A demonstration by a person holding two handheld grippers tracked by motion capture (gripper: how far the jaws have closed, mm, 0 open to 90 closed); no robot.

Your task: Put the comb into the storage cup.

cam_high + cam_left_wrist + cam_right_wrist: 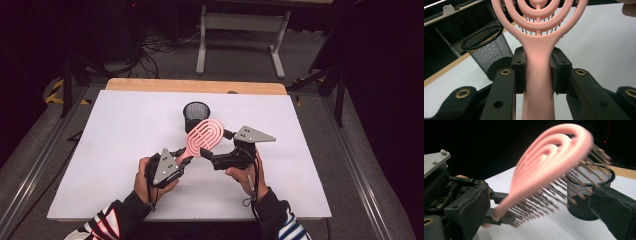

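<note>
Above the surface (pixel 125 150) we hold the brush (pixel 204 136) by its handle, left hand-held gripper (pixel 181 159) clamped on it, right hand-held gripper (pixel 223 148) apart around its head — next, into the cup (pixel 195 116).

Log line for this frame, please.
left gripper: shut on pink hairbrush handle | right gripper: open beside brush head | mesh cup: upright behind

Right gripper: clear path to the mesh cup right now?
Probably not directly. The pink hairbrush, held by the left gripper, has its head between the right gripper and the black mesh cup; it would need to go around.
</note>
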